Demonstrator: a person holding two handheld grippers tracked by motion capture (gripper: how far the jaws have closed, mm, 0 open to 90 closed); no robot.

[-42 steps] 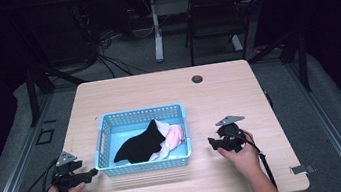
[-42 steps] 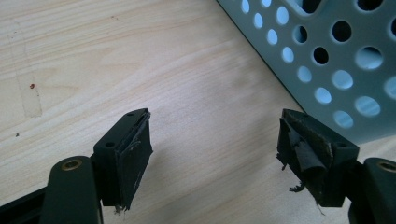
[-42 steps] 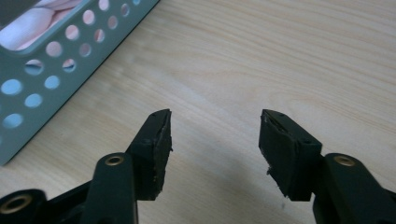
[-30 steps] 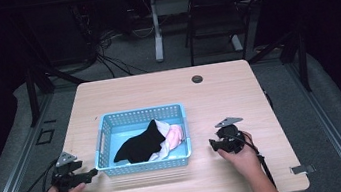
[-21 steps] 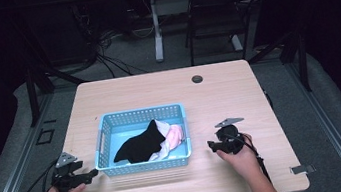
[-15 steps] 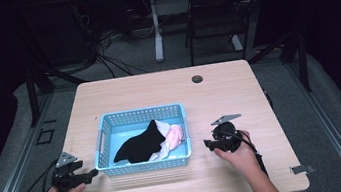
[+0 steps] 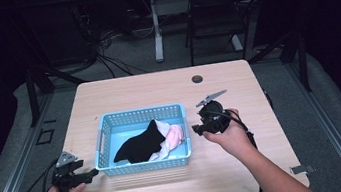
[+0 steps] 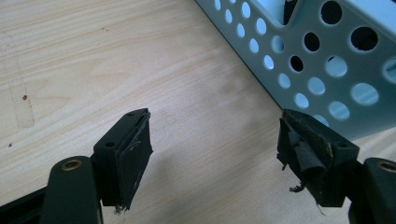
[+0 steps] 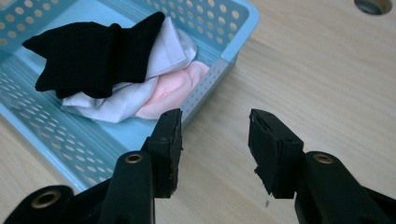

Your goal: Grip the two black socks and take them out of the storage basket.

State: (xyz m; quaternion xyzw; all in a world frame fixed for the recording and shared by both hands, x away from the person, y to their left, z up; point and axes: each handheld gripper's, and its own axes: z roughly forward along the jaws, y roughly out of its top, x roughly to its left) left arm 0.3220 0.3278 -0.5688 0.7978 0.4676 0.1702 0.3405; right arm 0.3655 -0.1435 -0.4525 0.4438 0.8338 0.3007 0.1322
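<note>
A light blue perforated basket (image 7: 138, 113) (image 9: 243, 28) stands on the wooden table. In it a black cloth (image 7: 140, 143) (image 9: 93, 51) lies over a white cloth (image 7: 162, 150) (image 9: 163, 46) and a pink one (image 7: 176, 134) (image 9: 173, 88). My right gripper (image 7: 196, 129) (image 9: 215, 140) hovers just off the basket's right side, pointing at it. It is open, its jaws have just been closing a little, and nothing is between them. My left gripper (image 7: 93, 172) (image 8: 215, 144) rests open and empty on the table by the basket's (image 8: 327, 46) front left corner.
A round cable hole (image 7: 197, 78) (image 9: 373, 4) sits near the table's far edge. A dark chair (image 7: 217, 8) and a table leg stand behind the table. A small strip of tape (image 7: 297, 170) lies near the front right corner.
My right gripper has lifted off the table and shifted left toward the basket's right side. My left gripper has stayed put.
</note>
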